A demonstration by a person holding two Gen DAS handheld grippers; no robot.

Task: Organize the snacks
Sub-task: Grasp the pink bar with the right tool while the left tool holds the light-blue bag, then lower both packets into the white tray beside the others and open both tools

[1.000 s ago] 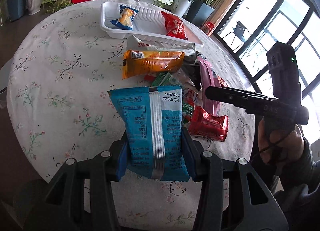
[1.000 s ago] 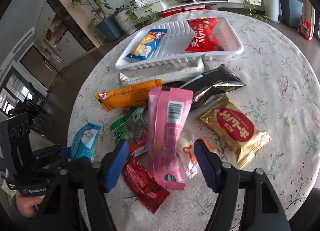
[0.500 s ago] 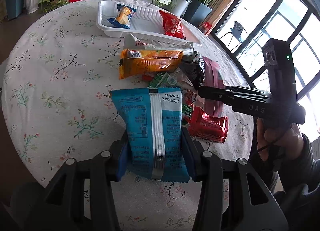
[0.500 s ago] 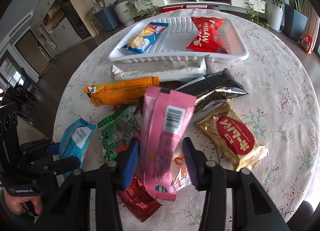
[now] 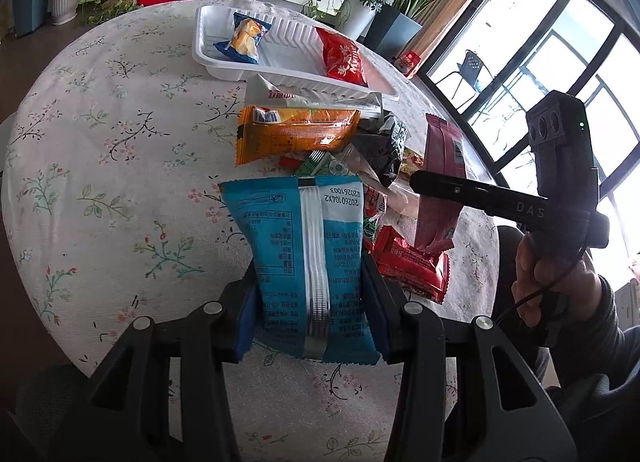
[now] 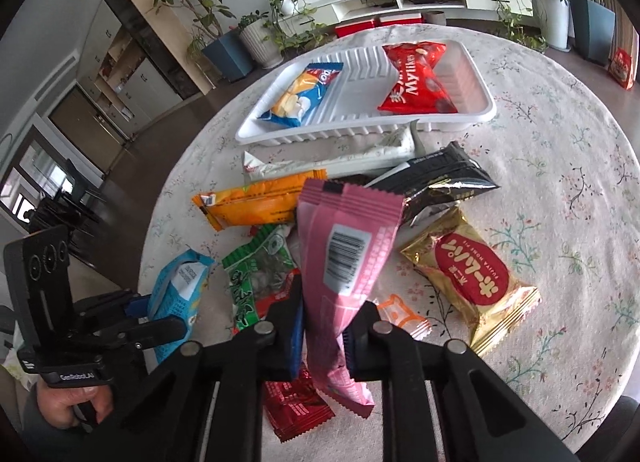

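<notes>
- The left tongs point(image 5: 310, 298) are clamped on a blue snack packet point(image 5: 308, 258), its printed back and centre seam facing the camera, held above the near edge of the round tabletop point(image 5: 120, 165) with its floral cloth.
- In the right wrist view, the same blue packet appears at the tabletop's left edge, with a hand point(image 6: 68, 402) gripping the handle below it.
- Toward the far edge sits a white tray point(image 6: 352, 125); a blue-and-yellow chip bag point(image 6: 298, 95) lies at its left end and a red Mylikes bag point(image 6: 416, 81) at its right.
- Just in front of the tray lies a long white packet point(image 6: 332, 159), and nearer still an orange packet point(image 6: 256, 201).
- A green packet point(image 6: 256, 270) lies at the left of the central pile.
- The right tongs point(image 6: 324, 326) have just been closing and now pinch a tall pink packet point(image 6: 344, 258), which rises tilted above the pile.
- A red packet point(image 6: 296, 406) lies under the pink one at the near edge.
- A black packet point(image 6: 444, 181) sits behind the pink one, to its right.
- A gold packet with a red oval label point(image 6: 472, 278) lies farthest right.
</notes>
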